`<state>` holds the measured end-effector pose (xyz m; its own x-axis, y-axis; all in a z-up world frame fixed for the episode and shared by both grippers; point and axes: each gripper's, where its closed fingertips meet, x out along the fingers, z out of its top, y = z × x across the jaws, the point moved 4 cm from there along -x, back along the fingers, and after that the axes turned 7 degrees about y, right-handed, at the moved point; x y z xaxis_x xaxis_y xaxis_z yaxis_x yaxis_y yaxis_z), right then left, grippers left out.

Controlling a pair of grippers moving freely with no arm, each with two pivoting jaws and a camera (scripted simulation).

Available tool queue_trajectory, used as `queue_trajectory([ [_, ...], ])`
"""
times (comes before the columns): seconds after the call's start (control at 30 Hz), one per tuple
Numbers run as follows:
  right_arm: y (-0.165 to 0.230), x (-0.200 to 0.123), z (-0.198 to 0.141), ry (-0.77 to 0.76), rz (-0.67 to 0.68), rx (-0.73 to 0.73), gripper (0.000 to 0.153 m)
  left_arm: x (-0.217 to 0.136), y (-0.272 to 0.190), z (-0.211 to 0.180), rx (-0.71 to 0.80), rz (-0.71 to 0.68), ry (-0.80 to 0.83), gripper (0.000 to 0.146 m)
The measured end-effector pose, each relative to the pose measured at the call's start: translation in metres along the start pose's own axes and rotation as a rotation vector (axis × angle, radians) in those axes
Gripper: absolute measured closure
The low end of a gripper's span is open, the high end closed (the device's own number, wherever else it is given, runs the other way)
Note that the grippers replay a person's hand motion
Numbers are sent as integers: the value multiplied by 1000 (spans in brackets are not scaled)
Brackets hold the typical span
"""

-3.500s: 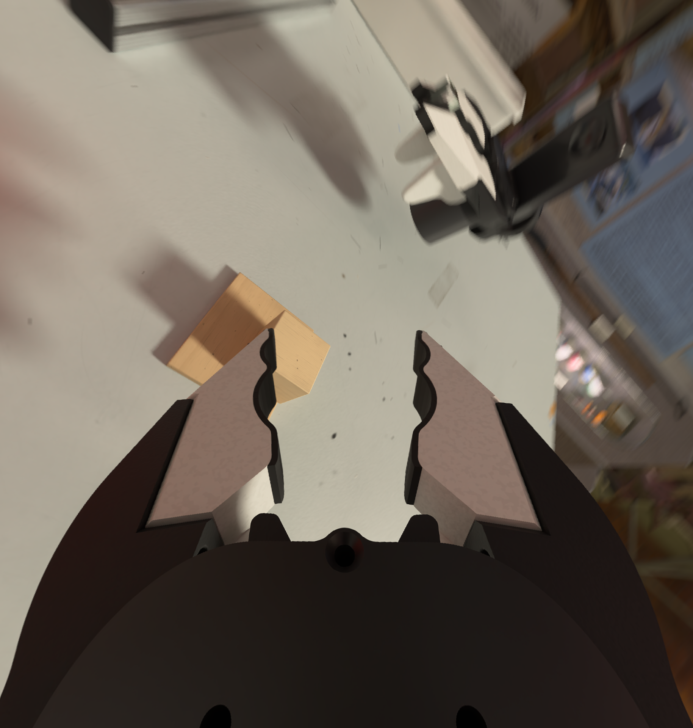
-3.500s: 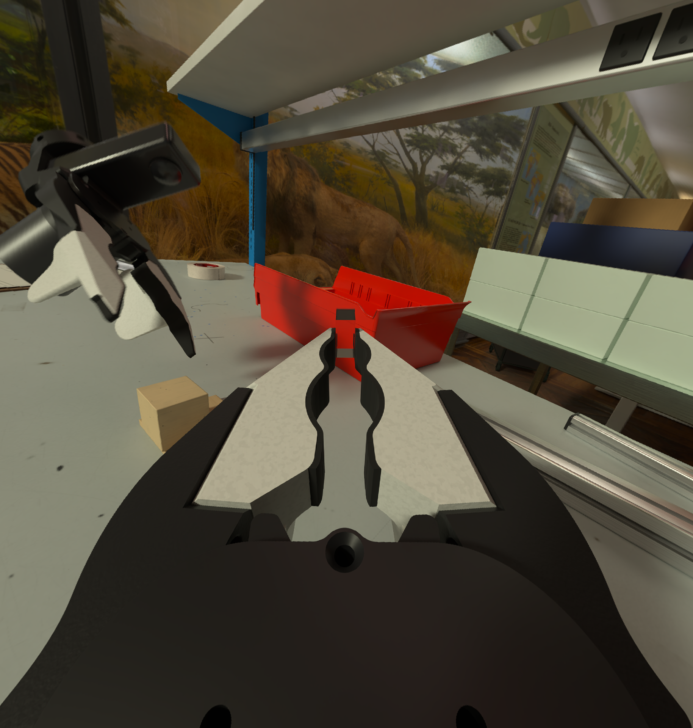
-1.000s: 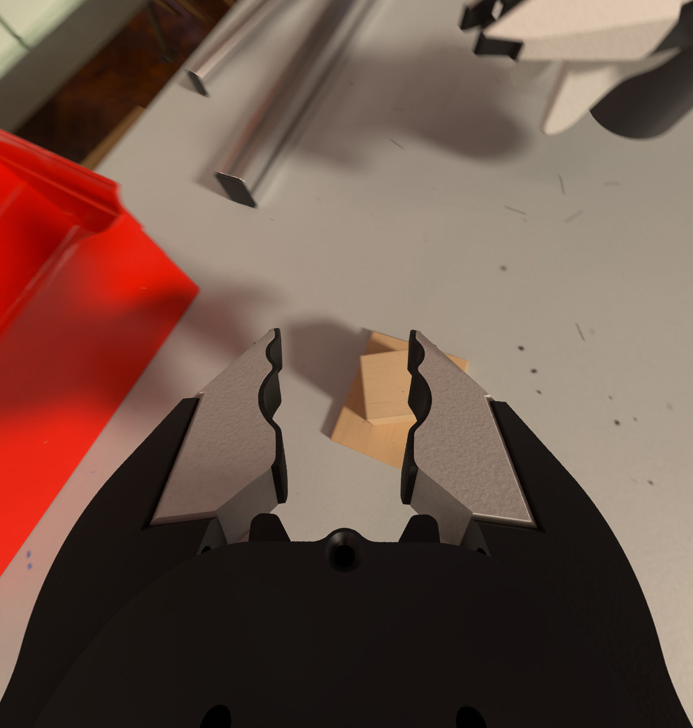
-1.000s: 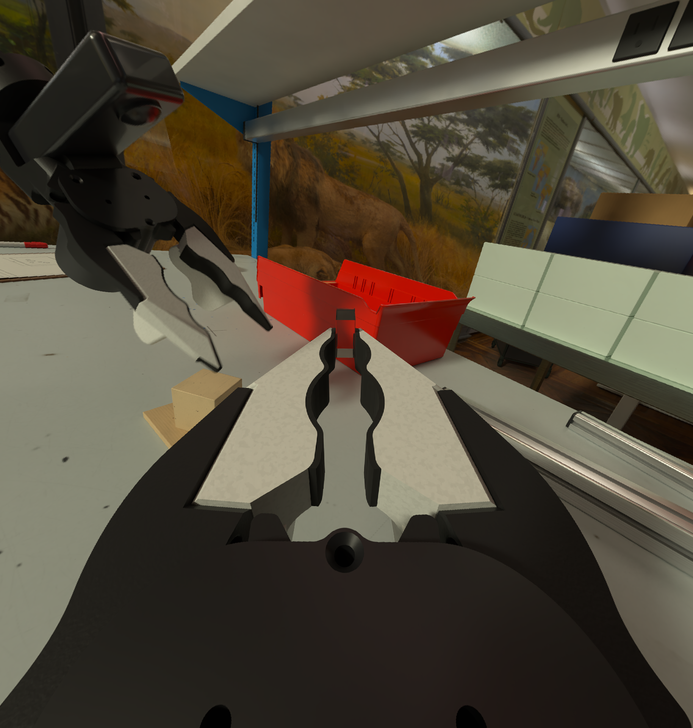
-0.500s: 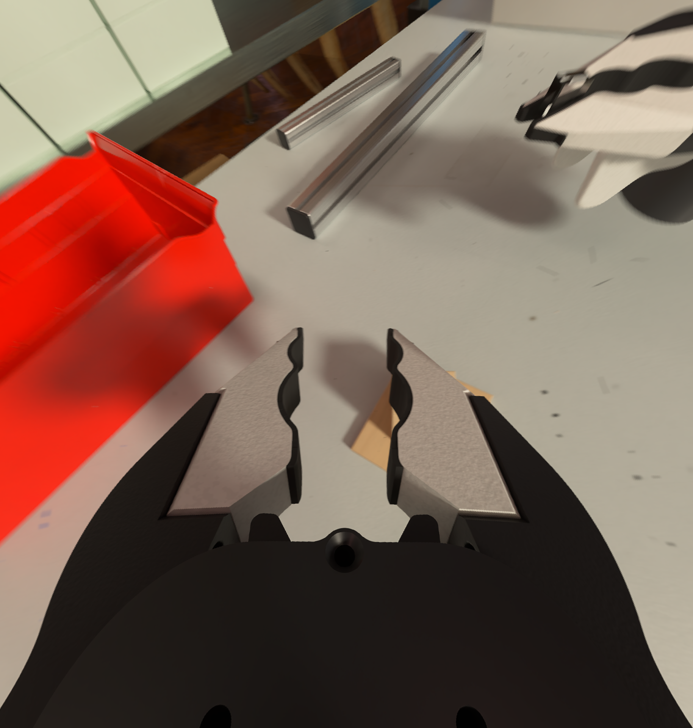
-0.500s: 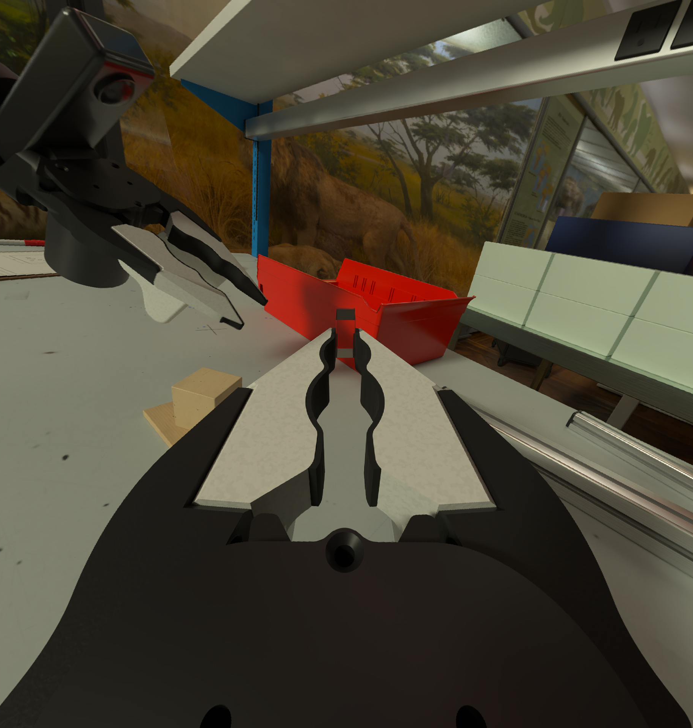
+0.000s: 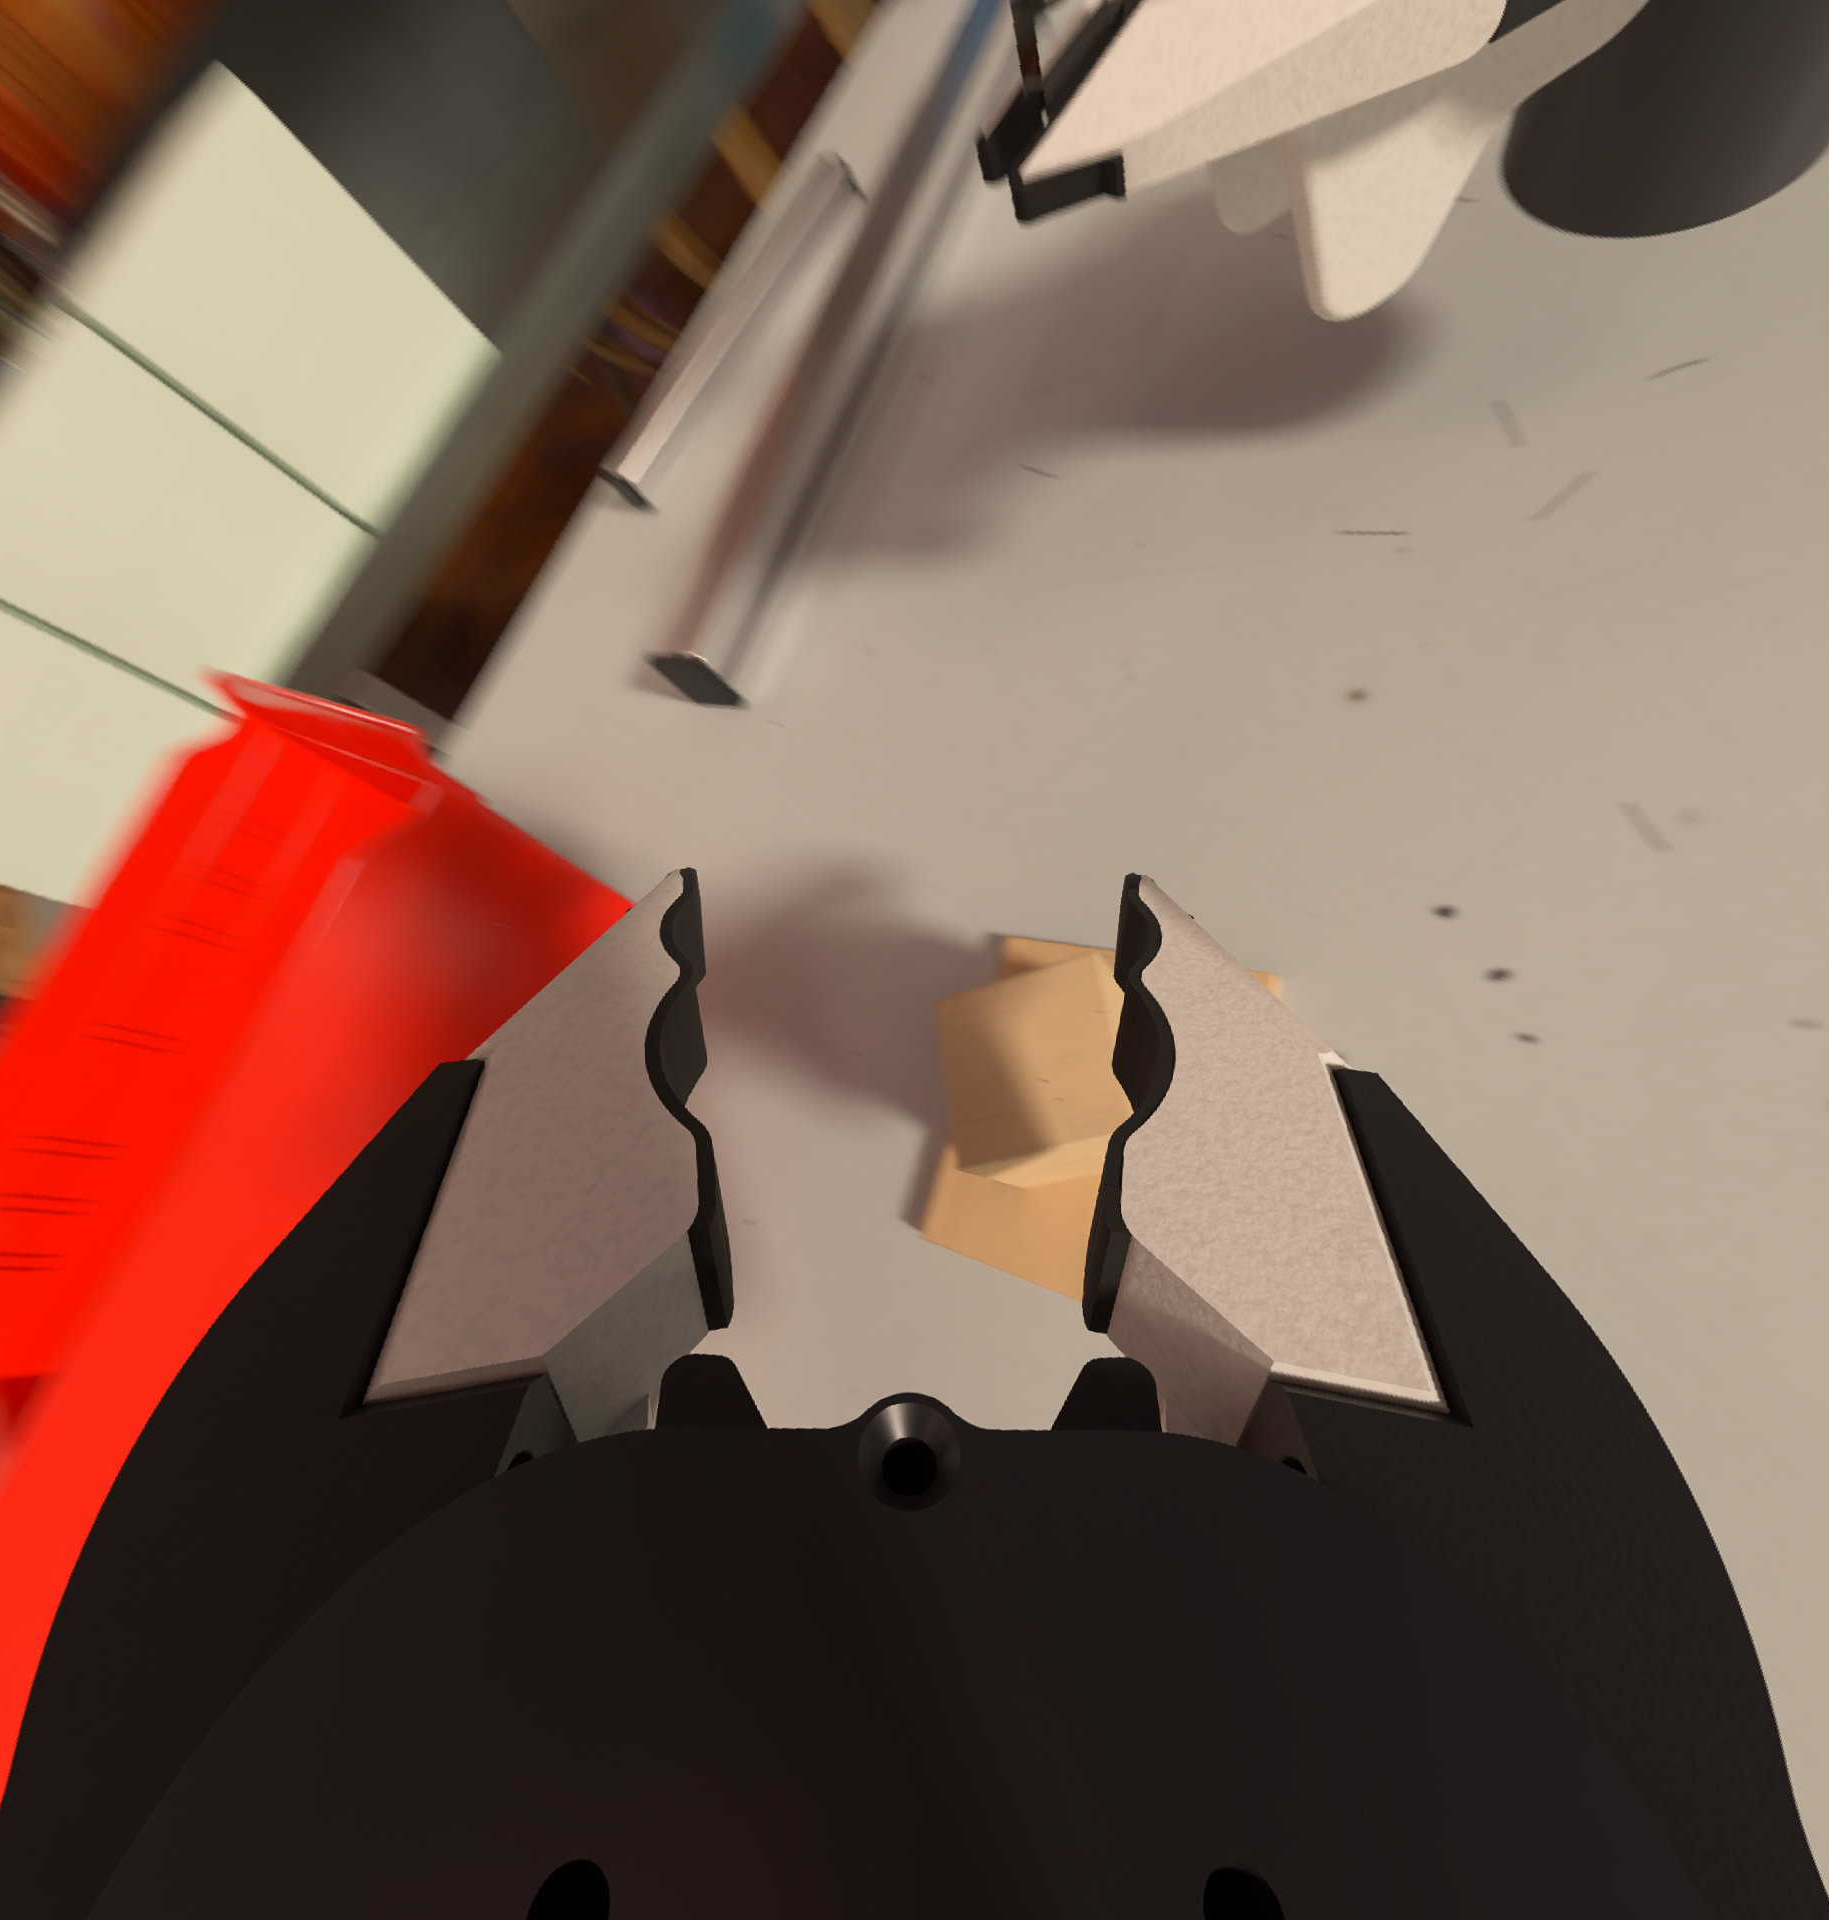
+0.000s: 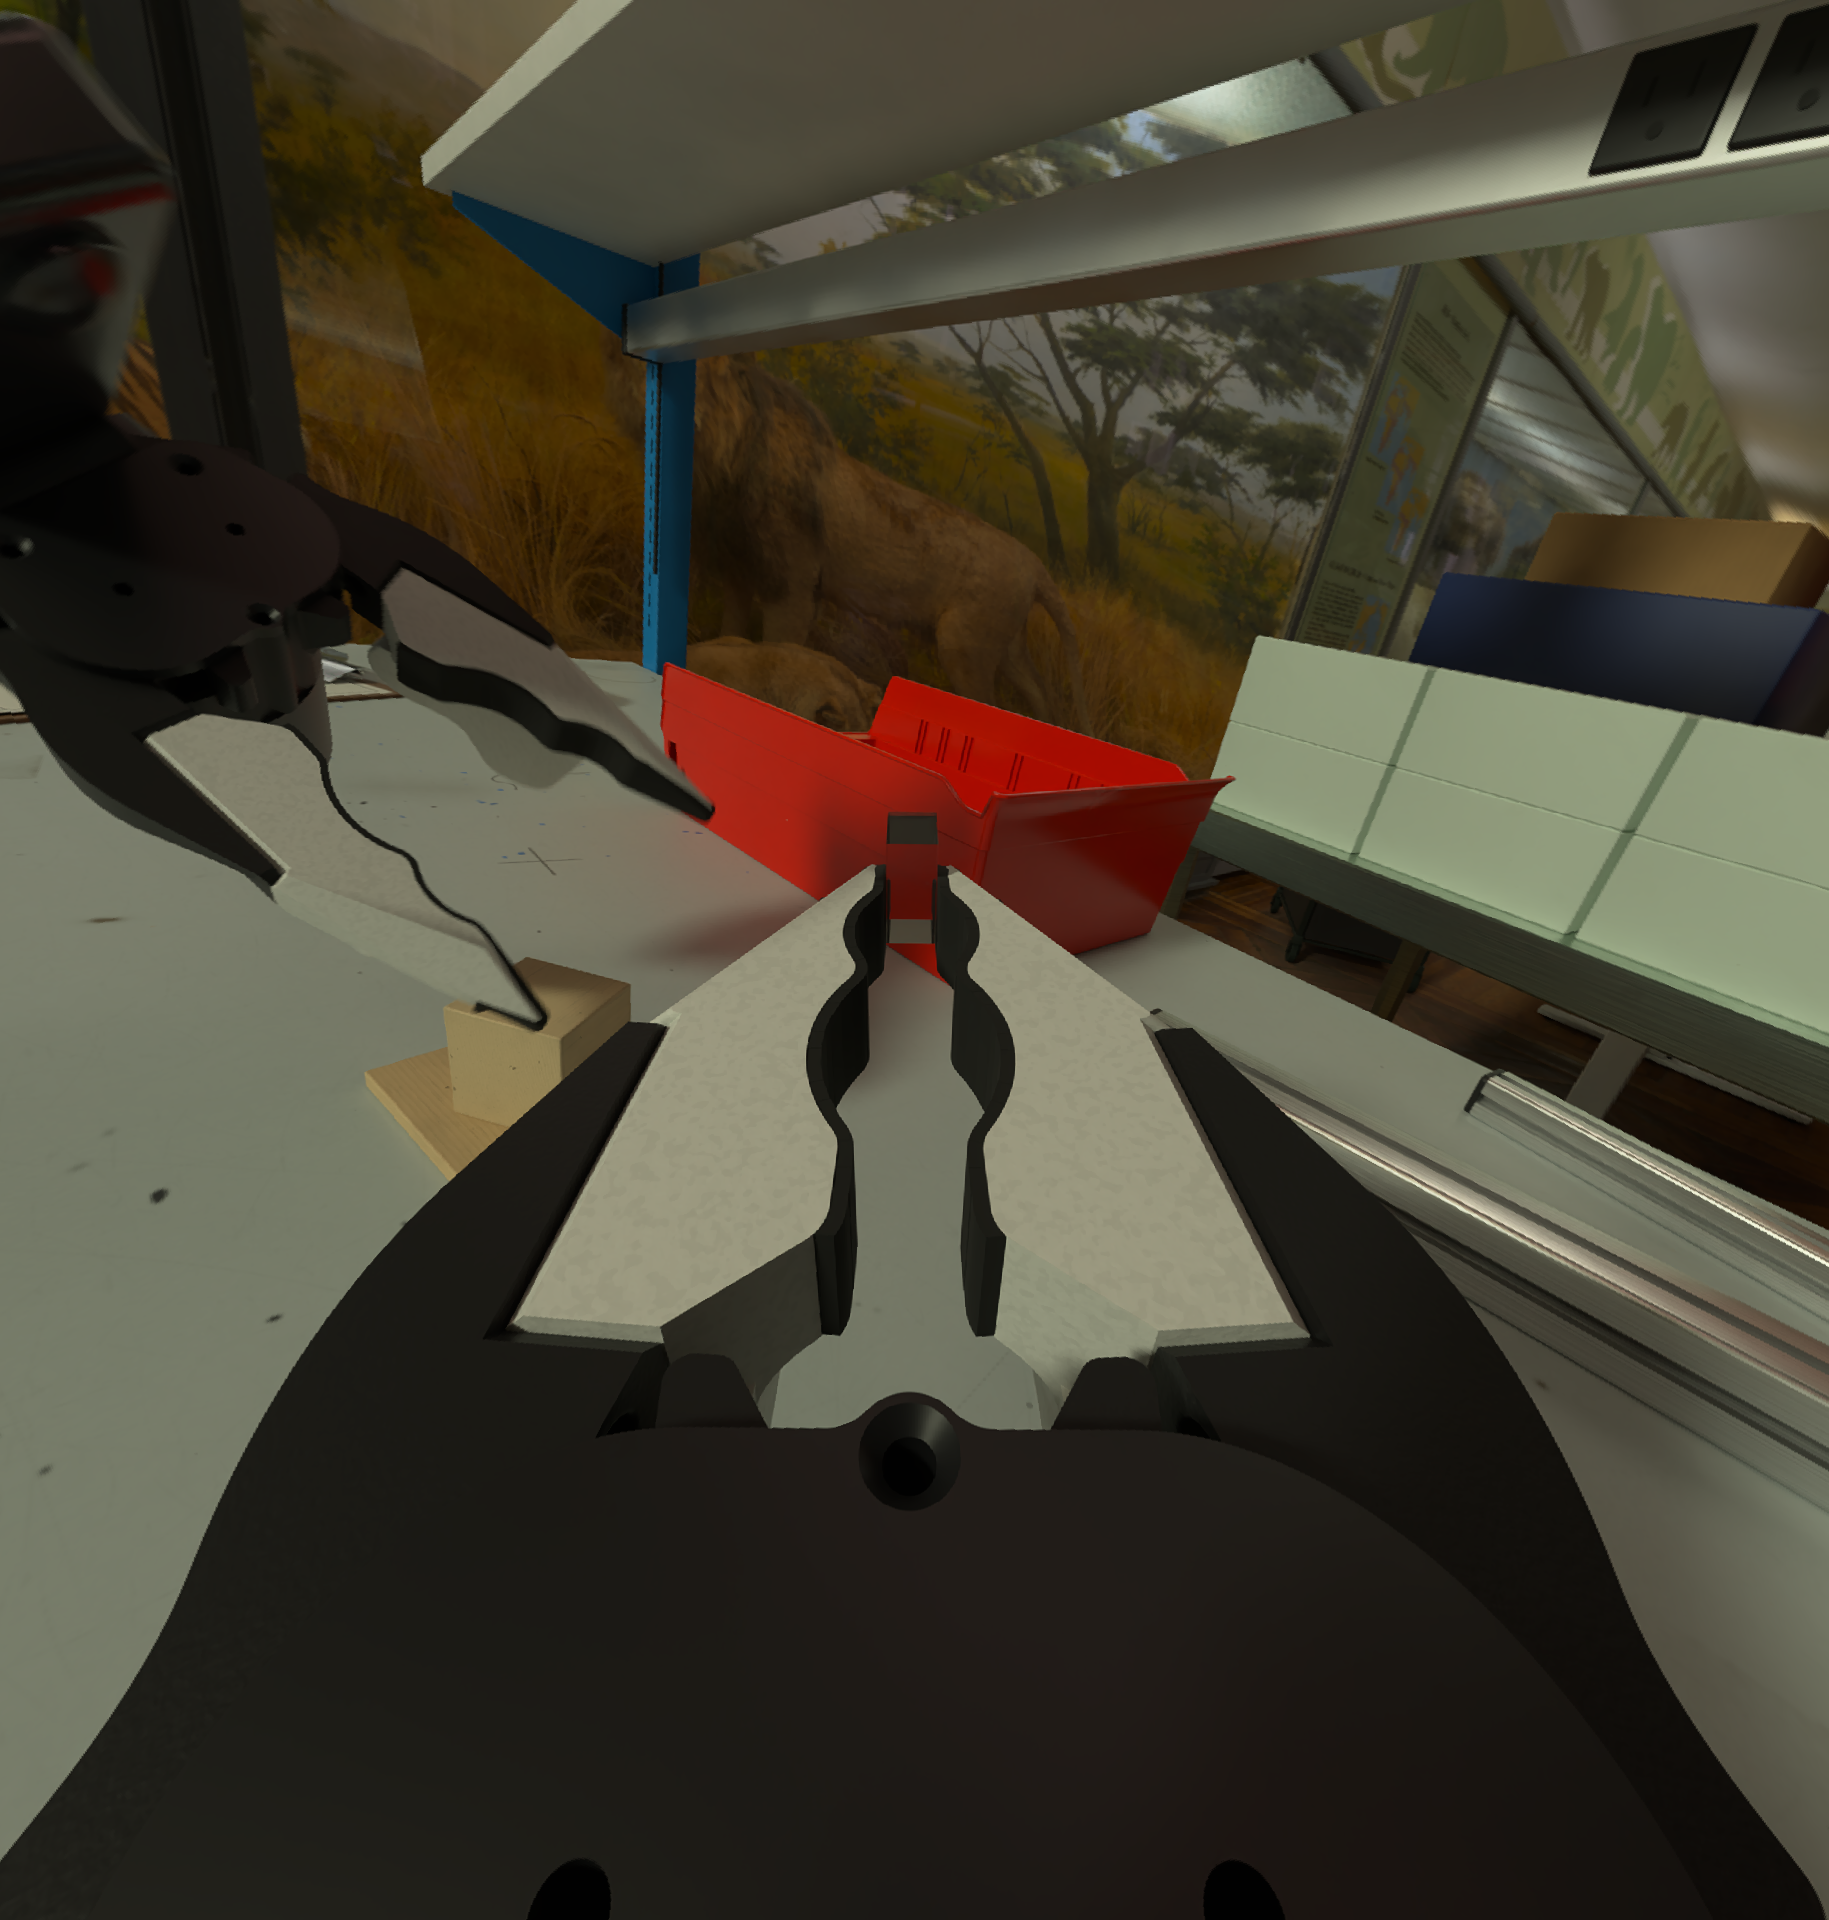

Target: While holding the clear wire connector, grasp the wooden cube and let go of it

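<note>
The wooden cube [image 7: 1035,1049] sits on a thin wooden plate [image 7: 993,1216] on the grey table. My left gripper [image 7: 910,883] is open and empty, tilted down over the cube. The cube lies against the inner side of its right finger [image 7: 1242,1143], partly hidden by it. In the right wrist view the left gripper [image 8: 619,914] has its lower fingertip at the top of the cube [image 8: 515,1049]. My right gripper [image 8: 910,883] is shut on the clear wire connector [image 8: 910,831], which sticks out past its tips. It also shows in the left wrist view [image 7: 1253,125], above the table.
A red bin [image 8: 993,821] stands beyond the cube; it also shows in the left wrist view [image 7: 214,987], close to the left finger. Two aluminium profiles [image 7: 764,468] lie along the table edge. A shelf [image 8: 889,104] on a blue post [image 8: 671,468] hangs overhead.
My left gripper has opened wider and dropped closer to the cube, turning as it went. The right gripper and its connector have stayed still.
</note>
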<state>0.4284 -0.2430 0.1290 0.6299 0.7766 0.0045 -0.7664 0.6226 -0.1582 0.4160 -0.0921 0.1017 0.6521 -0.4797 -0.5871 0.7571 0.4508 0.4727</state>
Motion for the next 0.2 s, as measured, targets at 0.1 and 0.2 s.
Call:
queue_trajectory([
  [0.1, 0, -4, -1, 3, -16, 3, 145, 4, -8, -4, -81, -177, 61, 61],
  [0.2, -2, -9, -2, -2, -29, 28, 145, 5, -13, -9, -14, -227, 108, 55],
])
